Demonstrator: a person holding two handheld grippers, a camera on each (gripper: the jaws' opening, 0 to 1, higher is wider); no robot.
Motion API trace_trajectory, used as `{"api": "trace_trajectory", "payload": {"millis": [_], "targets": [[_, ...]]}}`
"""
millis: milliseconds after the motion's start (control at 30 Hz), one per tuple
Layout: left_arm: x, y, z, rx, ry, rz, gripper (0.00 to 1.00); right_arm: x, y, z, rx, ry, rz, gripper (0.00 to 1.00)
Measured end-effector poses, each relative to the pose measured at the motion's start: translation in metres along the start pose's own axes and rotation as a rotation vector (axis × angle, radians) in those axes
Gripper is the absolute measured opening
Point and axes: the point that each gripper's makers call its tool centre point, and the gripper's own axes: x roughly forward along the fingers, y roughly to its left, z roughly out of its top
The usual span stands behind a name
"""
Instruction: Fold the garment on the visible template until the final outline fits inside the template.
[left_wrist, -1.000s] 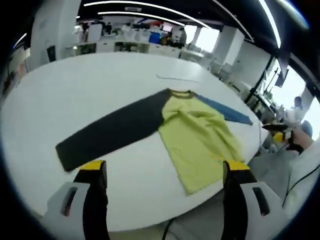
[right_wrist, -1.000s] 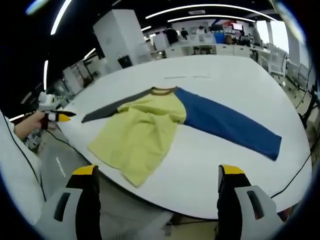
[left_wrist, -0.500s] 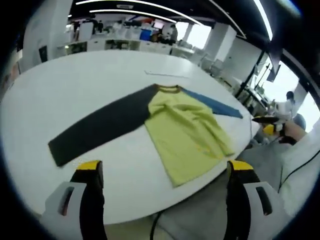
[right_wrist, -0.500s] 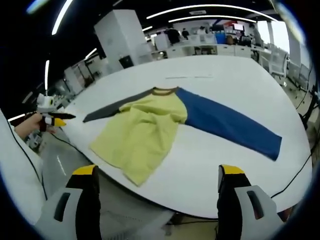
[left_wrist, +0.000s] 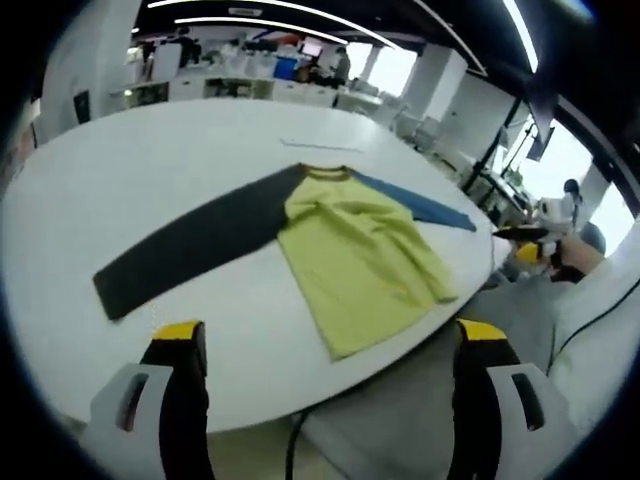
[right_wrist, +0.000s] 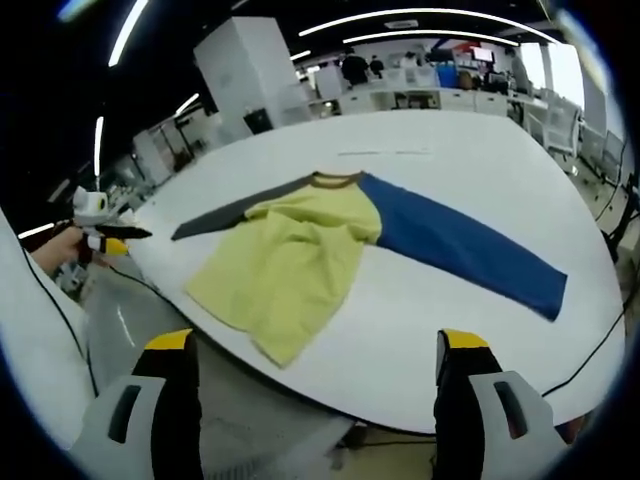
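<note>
Lying flat on the white surface (left_wrist: 150, 180), the shirt (left_wrist: 355, 245) has a yellow body, a dark grey sleeve (left_wrist: 190, 245) spread out to the left and a blue sleeve (right_wrist: 465, 250) spread out to the right, with a brown collar (right_wrist: 335, 180) at the far end. Its hem reaches the near edge of the surface. A thin line (right_wrist: 385, 153) marked on the surface runs just beyond the collar. The left gripper (left_wrist: 325, 345) hangs off the near edge, released, jaws wide apart and holding nothing, apart from the shirt. The right gripper (right_wrist: 312, 355) is likewise released and empty, also short of the near edge. In the left gripper view the right gripper appears at the right edge, held in a hand (left_wrist: 575, 255). Office desks and shelves (left_wrist: 250, 80) stand far behind the surface.
</note>
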Motion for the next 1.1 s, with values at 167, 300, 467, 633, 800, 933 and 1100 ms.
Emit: {"api": "trace_trajectory", "payload": {"millis": [167, 300, 467, 633, 800, 933, 1100], "targets": [[0.002, -0.006, -0.003, 0.036, 0.025, -0.007, 1.00, 0.000, 0.002, -0.002, -0.003, 0.003, 0.005, 0.98], [0.003, -0.008, -0.003, 0.042, 0.027, -0.016, 1.00, -0.001, 0.002, -0.004, -0.001, 0.005, 0.008, 0.98], [0.003, -0.007, -0.005, 0.044, 0.035, -0.012, 1.00, -0.001, 0.003, -0.007, -0.001, 0.011, 0.009, 0.98], [0.003, -0.008, -0.007, 0.043, 0.040, -0.010, 0.99, -0.002, 0.003, -0.008, 0.000, 0.015, 0.008, 0.98], [0.004, -0.008, -0.009, 0.044, 0.046, -0.012, 0.98, -0.001, 0.003, -0.009, -0.003, 0.021, 0.012, 0.97], [0.006, -0.010, -0.013, 0.050, 0.062, -0.015, 0.95, 0.001, 0.005, -0.010, -0.006, 0.027, 0.016, 0.95], [0.010, -0.013, -0.016, 0.046, 0.071, -0.027, 0.89, 0.004, 0.008, -0.012, -0.014, 0.039, 0.027, 0.93]]}}
